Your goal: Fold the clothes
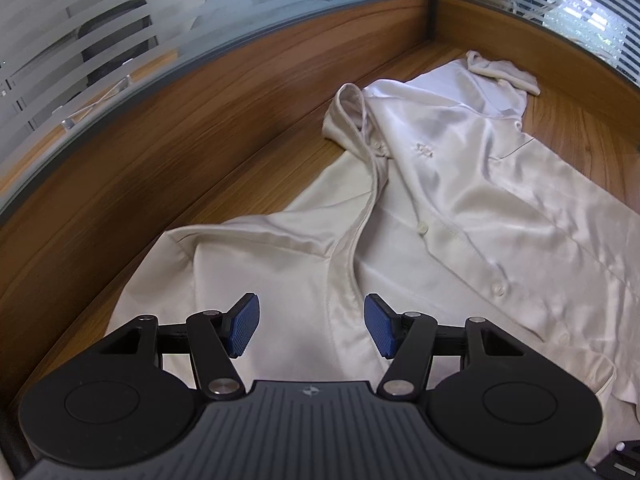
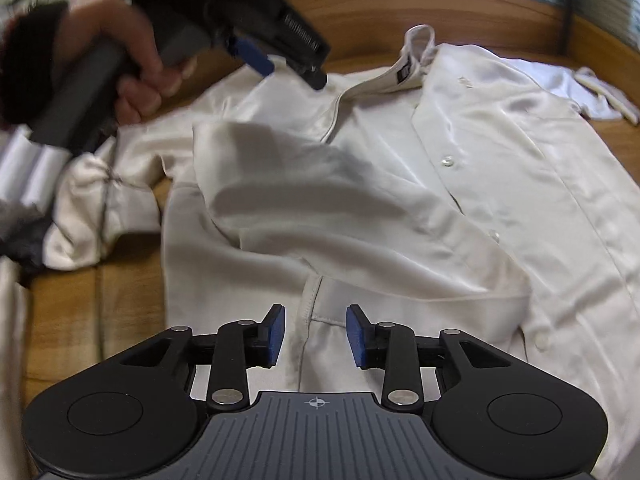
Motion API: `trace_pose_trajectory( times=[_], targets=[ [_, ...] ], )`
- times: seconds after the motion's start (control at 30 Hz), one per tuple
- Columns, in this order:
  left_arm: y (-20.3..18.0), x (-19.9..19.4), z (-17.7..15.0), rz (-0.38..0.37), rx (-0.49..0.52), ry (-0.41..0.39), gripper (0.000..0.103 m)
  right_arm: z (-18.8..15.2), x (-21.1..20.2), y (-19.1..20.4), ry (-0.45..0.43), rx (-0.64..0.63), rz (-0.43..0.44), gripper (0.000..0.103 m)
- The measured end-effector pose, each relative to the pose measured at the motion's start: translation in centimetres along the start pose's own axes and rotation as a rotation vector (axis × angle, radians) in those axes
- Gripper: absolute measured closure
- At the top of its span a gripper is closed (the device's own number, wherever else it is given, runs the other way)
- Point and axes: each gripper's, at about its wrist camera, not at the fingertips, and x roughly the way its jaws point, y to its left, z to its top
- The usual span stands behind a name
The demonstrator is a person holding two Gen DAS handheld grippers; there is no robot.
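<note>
The shirt point(image 1: 460, 200) is cream cloth with a satin sheen, smooth and softly glossy, with pearly plastic-looking buttons point(image 1: 421, 227). It lies on a table point(image 1: 240, 152) of brown wood grain with a low, smooth shine. The left gripper point(image 1: 311, 326) and right gripper point(image 2: 315, 336) are matt black plastic with bright metal pivot pins point(image 1: 224, 386), ribbed grey housings and finely textured blue pads point(image 1: 244, 326).

A wood-grain brown tabletop point(image 1: 248, 168) fills the middle of the left wrist view, bordered by a low wooden partition panel point(image 1: 168, 92). Above it, across the upper frame, runs frosted-stripe glass walling point(image 1: 100, 32); daylight glares through slatted blinds point(image 1: 580, 12) at upper right.
</note>
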Motion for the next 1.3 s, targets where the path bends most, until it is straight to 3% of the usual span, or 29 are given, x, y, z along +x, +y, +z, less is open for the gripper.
trace_pose_trajectory(
  times=[0.13,0.2,0.3,0.5,0.73,0.8,0.87,0.9,1.07,1.3],
  targets=[
    [0.3,-0.1,-0.2,0.023,-0.005,0.016,0.039,0.0,-0.5,-0.7,-0.013,0.013,-0.010,0.069],
    [0.3,0.1,-0.3,0.029,-0.014,0.026,0.039,-0.1,-1.1,-1.4,-0.027,0.030,-0.011,0.081],
    [0.0,0.5,-0.2,0.031,-0.024,0.036,0.039,-0.3,-2.0,-2.3,-0.049,0.056,-0.012,0.088],
    [-1.5,1.9,0.2,0.016,-0.014,0.049,0.039,-0.7,-3.8,-4.3,-0.093,0.108,-0.015,0.088],
    [-2.6,4.2,0.9,-0.013,-0.024,0.042,0.039,-3.5,-8.3,-8.8,-0.130,0.241,-0.068,0.088],
    [-2.6,5.0,1.2,-0.011,-0.030,0.046,0.054,-4.6,-9.0,-10.0,-0.120,0.283,-0.080,0.088],
    [-2.4,5.7,1.5,-0.011,-0.034,0.059,0.091,-5.6,-9.4,-10.8,-0.111,0.306,-0.103,0.088],
    [-2.2,5.8,1.6,-0.011,-0.036,0.053,0.096,-6.1,-9.6,-11.2,-0.107,0.317,-0.116,0.088],
    [-1.2,5.7,2.8,0.057,-0.006,-0.013,0.099,-7.6,-10.1,-12.5,-0.087,0.371,-0.158,0.088],
    [1.9,4.7,6.4,0.164,-0.046,-0.112,0.099,-8.5,-10.7,-13.7,-0.085,0.410,-0.197,0.088]
  ],
)
